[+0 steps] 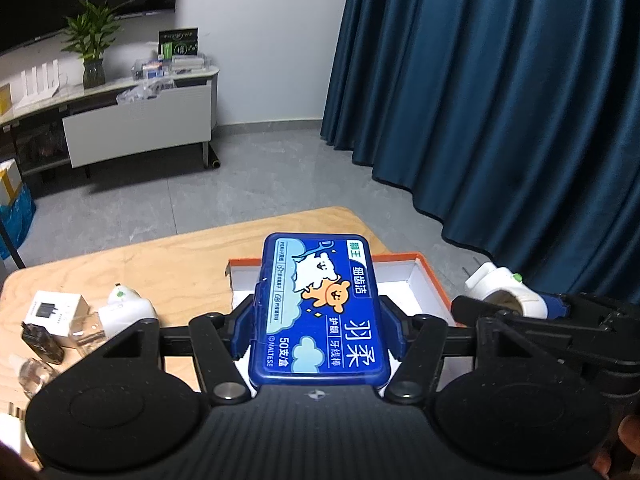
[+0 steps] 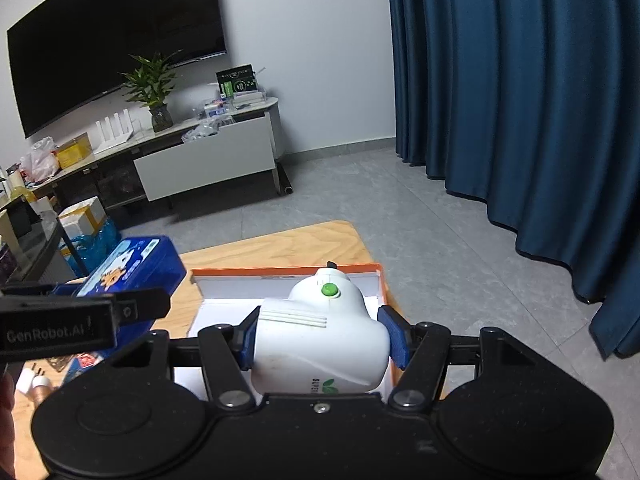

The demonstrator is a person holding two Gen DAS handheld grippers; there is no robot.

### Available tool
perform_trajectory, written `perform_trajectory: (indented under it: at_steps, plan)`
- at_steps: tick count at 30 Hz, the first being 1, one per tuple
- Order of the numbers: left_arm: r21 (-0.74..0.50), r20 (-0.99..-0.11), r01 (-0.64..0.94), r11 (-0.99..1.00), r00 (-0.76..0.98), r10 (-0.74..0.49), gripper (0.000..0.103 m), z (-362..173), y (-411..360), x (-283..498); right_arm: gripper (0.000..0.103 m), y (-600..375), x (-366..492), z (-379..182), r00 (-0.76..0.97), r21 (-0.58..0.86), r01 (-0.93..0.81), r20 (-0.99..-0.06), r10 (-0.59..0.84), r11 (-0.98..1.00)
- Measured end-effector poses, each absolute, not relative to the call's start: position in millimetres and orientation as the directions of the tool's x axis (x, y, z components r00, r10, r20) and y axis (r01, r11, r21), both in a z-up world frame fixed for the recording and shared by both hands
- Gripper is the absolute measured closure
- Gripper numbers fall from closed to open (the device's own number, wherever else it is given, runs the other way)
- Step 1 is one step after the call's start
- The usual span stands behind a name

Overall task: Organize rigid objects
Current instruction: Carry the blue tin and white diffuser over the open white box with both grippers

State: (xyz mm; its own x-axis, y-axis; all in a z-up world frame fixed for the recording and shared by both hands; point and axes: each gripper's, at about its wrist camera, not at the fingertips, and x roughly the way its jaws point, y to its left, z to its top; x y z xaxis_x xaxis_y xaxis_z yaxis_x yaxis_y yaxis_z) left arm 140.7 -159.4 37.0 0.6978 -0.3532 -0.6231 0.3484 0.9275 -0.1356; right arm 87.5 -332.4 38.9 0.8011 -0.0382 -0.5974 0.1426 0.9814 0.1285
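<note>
We're holding the left tool [image 1: 320, 320] closest to the lens, clamped on the blue floss-pick box [image 1: 320, 308] across its long sides, pads gripping the lower half. Box is hanging over the near-left part of the orange-rimmed tray [image 1: 434, 280], which is sitting at the counter [image 1: 160, 268] right-hand corner.

We're reading the box as hard plastic, light, glossy lid, so likely slippery. Side grip on the flat walls looks right; we're avoiding the rounded corners.

Right tool [image 2: 322, 340] is clamped on the white plug-in device [image 2: 320, 336], pads on its two flanks near the wide base, green button [image 2: 329, 290] facing up. It's hovering over the tray's right half. We're judging it rigid and light, but the curved shell is tapering toward the nose, so the wide base is the only safe hold. Prongs at the far tip look thin; we're keeping them off the tray wall.

Still on the counter, left side: a second white plug-in [image 1: 126, 306], a small white charger box [image 1: 60, 308], a dark rectangular item [image 1: 42, 342] and a clear bottle [image 1: 34, 372]. The clear bottle looks the most fragile of these.
</note>
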Motion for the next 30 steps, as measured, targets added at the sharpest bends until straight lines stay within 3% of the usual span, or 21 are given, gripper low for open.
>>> perform_trajectory:
  at_steps: [16,30]
  plan:
    - [-0.146,-0.683,0.34,0.929,0.645,-0.344,0.04,9,-176,172,0.031,-345,142,4,0.742,0.12,0.163,-0.669,-0.041,0.979]
    - [-0.154,-0.689,0.313,0.937,0.646,-0.329,0.04,4,-179,179,0.031,-341,163,-1,0.735,0.098,0.124,-0.678,-0.025,0.987]
